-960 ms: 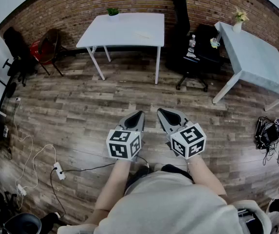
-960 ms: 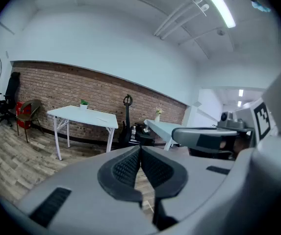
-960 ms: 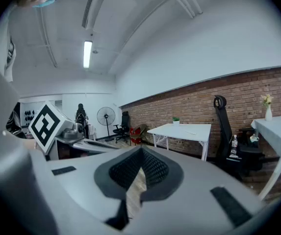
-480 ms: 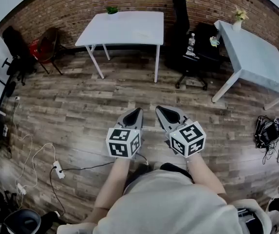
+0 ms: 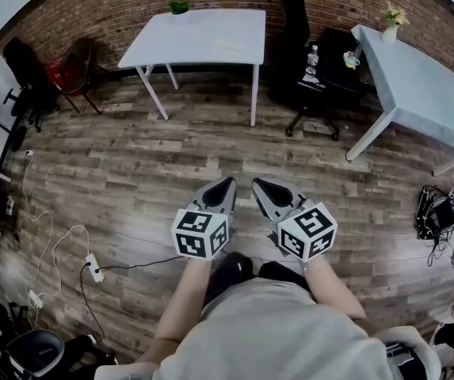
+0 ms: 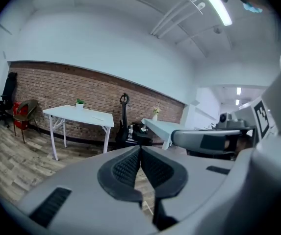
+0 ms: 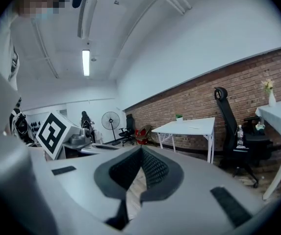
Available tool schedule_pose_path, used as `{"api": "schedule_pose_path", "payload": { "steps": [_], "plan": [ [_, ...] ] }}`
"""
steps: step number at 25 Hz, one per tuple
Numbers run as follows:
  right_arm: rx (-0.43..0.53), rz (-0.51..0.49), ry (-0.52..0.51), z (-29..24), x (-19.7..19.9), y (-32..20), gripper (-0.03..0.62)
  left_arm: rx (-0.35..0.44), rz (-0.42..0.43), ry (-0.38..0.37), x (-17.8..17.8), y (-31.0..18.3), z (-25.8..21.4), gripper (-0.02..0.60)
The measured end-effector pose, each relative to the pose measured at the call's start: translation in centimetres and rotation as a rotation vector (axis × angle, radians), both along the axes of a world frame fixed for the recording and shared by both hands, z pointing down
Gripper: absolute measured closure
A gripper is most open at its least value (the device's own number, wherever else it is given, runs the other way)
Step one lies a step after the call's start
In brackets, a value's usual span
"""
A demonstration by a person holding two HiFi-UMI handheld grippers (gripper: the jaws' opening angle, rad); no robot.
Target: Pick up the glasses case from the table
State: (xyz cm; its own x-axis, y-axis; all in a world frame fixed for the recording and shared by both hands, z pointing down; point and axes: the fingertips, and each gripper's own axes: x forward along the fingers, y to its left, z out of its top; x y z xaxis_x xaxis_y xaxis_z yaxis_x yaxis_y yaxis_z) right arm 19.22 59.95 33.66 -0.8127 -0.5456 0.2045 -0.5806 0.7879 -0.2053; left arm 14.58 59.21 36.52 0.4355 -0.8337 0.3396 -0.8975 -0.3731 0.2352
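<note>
Brick wall (image 5: 131, 2), white table (image 5: 199, 38); left hand-held gripper (image 5: 227, 184), right hand-held gripper (image 5: 256, 183) closed

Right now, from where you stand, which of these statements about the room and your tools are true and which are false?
1. The left hand-held gripper and the right hand-held gripper are both shut and empty. True.
2. A small green plant stands on the white table by the brick wall. True.
3. Both hand-held grippers rest on that white table. False: they are held over the wooden floor, well short of it.
4. The vase of flowers stands on the black chair. False: it stands on the table at the right; the chair carries a bottle.
</note>
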Motion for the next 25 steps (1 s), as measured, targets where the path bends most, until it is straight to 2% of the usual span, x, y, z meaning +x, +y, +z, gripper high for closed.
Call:
{"api": "schedule_pose_path", "payload": {
  "steps": [7, 13, 18, 25],
  "plan": [
    [-0.038, 0.023, -0.005, 1.8, 1.7, -2.1, 0.595, -0.001, -0.014, 0.021, 0.3, -1.2, -0.1, 0.574],
    [-0.064, 0.038, -0.006, 3.4, 0.0, -6.9, 0.595, -0.016, -0.031, 0.039, -1.8, -5.8, 1.0, 0.574],
    [-0.056, 0.041, -0.013, 3.4, -3.5, -14.4, 0.595, -0.039, 0.004, 0.037, -4.1, -13.0, 2.3, 0.572],
    [-0.049, 0.068, -0.017, 1.8, -9.8, -26.2, 0.595, -0.017, 0.045, 0.033, -11.0, -25.6, 0.7, 0.574]
  ]
}}
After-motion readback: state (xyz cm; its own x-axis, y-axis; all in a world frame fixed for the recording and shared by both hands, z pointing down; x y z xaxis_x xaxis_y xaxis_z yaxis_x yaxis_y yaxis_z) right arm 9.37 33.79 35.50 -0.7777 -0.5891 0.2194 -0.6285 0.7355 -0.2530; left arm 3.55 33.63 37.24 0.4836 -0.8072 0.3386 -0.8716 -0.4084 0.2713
